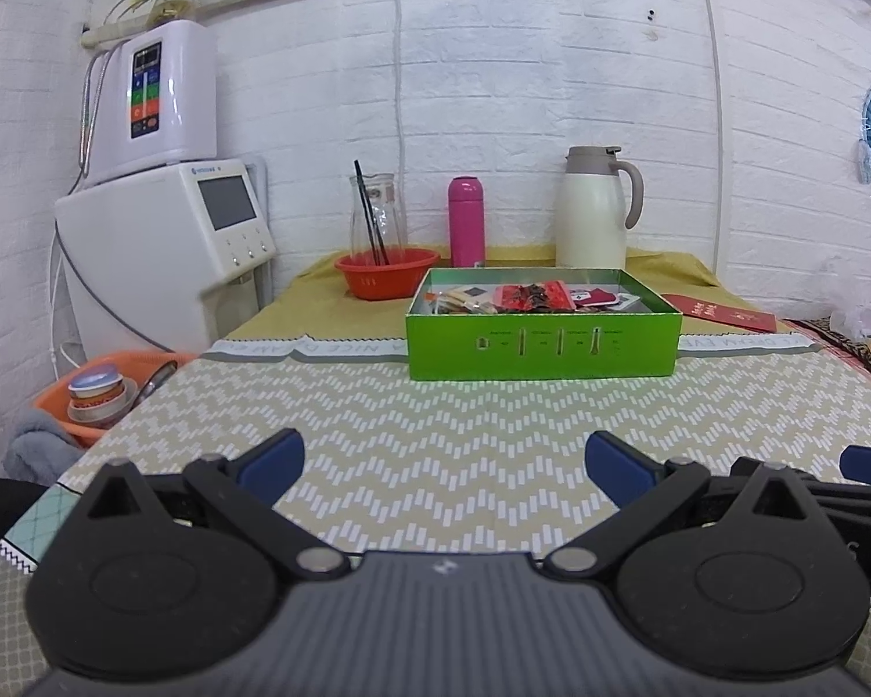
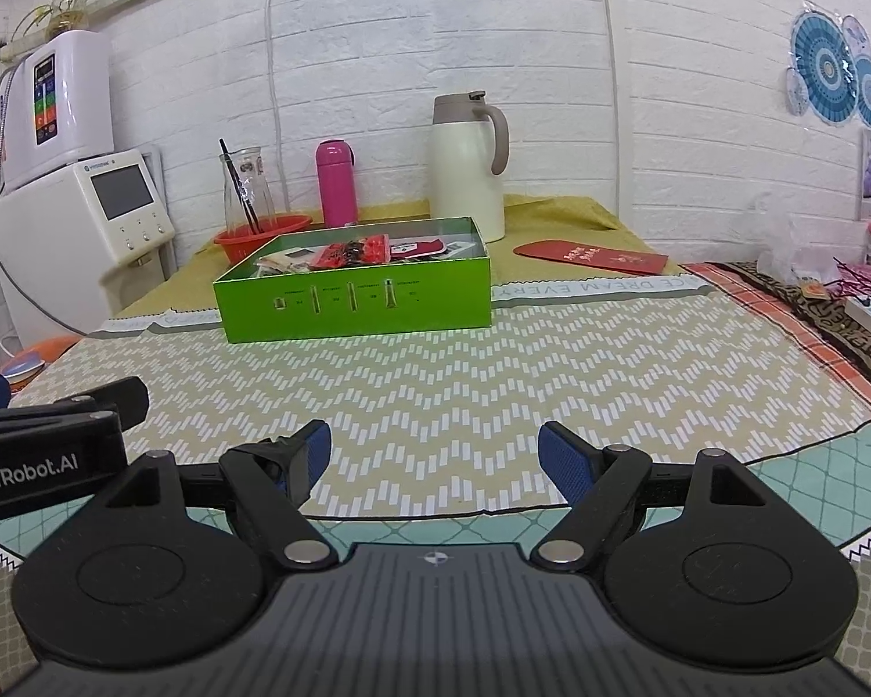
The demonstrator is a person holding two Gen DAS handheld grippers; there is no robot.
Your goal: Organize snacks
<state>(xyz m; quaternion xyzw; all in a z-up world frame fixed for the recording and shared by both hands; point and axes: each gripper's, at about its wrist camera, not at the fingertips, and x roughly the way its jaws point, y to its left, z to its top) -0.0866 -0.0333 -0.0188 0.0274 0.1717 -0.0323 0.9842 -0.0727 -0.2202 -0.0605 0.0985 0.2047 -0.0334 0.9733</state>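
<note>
A green open box (image 1: 543, 351) stands on the table ahead, holding several snack packets (image 1: 531, 296), some red. It also shows in the right wrist view (image 2: 354, 305) with the snack packets (image 2: 354, 250) inside. My left gripper (image 1: 444, 462) is open and empty, low over the zigzag tablecloth, well short of the box. My right gripper (image 2: 435, 459) is open and empty too, near the table's front edge. The left gripper's body (image 2: 46, 441) shows at the left of the right wrist view.
Behind the box stand a red bowl (image 1: 386, 273), a glass carafe (image 1: 377, 215), a pink bottle (image 1: 466, 221) and a white thermos jug (image 1: 595, 209). A red envelope (image 1: 720, 312) lies right of the box. White appliances (image 1: 162, 244) stand at left, an orange basket (image 1: 104, 395) below them.
</note>
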